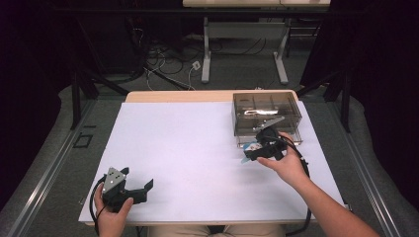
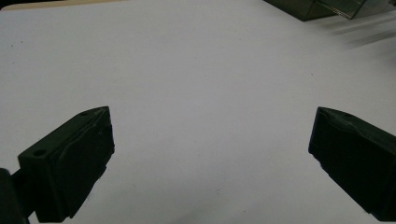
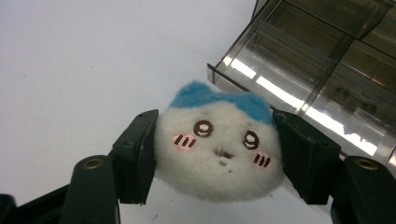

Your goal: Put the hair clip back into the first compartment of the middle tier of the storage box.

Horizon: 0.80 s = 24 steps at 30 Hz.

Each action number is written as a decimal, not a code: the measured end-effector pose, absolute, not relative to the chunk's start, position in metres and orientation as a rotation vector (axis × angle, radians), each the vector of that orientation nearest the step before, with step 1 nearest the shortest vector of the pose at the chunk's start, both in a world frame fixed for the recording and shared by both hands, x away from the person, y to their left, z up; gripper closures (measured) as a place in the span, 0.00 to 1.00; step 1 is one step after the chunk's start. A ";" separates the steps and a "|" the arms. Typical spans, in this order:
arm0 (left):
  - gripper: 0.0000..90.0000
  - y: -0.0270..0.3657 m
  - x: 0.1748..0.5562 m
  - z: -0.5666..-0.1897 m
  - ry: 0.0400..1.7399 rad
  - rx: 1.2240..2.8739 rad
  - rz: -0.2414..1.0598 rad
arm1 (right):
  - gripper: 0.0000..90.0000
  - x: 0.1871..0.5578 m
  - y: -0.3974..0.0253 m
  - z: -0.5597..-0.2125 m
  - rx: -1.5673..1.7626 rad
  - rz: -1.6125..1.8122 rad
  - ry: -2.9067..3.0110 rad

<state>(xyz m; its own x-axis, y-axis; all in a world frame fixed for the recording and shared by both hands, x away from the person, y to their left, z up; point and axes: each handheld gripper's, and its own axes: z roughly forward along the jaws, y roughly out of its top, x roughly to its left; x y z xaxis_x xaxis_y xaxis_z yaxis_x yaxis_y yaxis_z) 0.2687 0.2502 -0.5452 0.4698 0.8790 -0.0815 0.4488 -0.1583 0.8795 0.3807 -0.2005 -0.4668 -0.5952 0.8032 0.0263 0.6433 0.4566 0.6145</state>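
A small white plush toy [image 3: 219, 147] with blue ears and a stitched face sits between the jaws of my right gripper [image 3: 217, 154], which is shut on it. In the high view the right gripper [image 1: 257, 149] hovers just in front of a clear smoky plastic box [image 1: 267, 116] with dividers, and a bit of the plush toy [image 1: 249, 147] peeks out. The box [image 3: 322, 70] lies close behind the toy at the upper right of the right gripper view. My left gripper [image 1: 141, 188] rests near the front left of the white mat [image 1: 188, 148], open, jaws wide apart over bare mat [image 2: 210, 93].
The box stands at the mat's back right corner. Beyond the table are the legs of another table [image 1: 207, 54] and loose cables [image 1: 163, 64] on the floor. A metal rail [image 1: 44, 173] runs along the floor at the left.
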 end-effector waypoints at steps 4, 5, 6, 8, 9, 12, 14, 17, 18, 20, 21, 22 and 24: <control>0.00 0.250 0.269 -0.545 1.130 1.784 0.576 | 0.38 0.384 -0.199 -0.462 1.250 0.848 2.448; 0.00 0.250 0.269 -0.545 1.129 1.783 0.577 | 0.38 0.384 -0.199 -0.462 1.250 0.848 2.448; 0.00 0.250 0.269 -0.545 1.129 1.784 0.578 | 0.38 0.386 -0.198 -0.461 1.255 0.844 2.446; 0.00 0.250 0.269 -0.545 1.131 1.783 0.576 | 0.38 0.388 -0.197 -0.460 1.268 0.853 2.448; 0.00 0.250 0.269 -0.545 1.130 1.783 0.577 | 0.38 0.389 -0.197 -0.460 1.266 0.848 2.441; 0.00 0.251 0.269 -0.545 1.132 1.782 0.576 | 0.38 0.393 -0.197 -0.459 1.274 0.845 2.435; 0.00 0.251 0.269 -0.545 1.132 1.782 0.575 | 0.38 0.396 -0.196 -0.459 1.293 0.838 2.430; 0.00 0.250 0.269 -0.546 1.129 1.784 0.576 | 0.38 0.400 -0.196 -0.460 1.296 0.822 2.423; 0.00 0.250 0.269 -0.546 1.129 1.784 0.576 | 0.38 0.400 -0.196 -0.460 1.296 0.822 2.423; 0.00 0.250 0.269 -0.546 1.130 1.785 0.579 | 0.38 0.404 -0.195 -0.460 1.316 0.814 2.425; 0.00 0.250 0.269 -0.546 1.130 1.784 0.578 | 0.38 0.406 -0.195 -0.460 1.314 0.816 2.414; 0.00 0.250 0.269 -0.546 1.130 1.784 0.578 | 0.38 0.407 -0.194 -0.459 1.322 0.813 2.417; 0.00 0.251 0.269 -0.546 1.130 1.783 0.575 | 0.38 0.408 -0.194 -0.459 1.324 0.816 2.411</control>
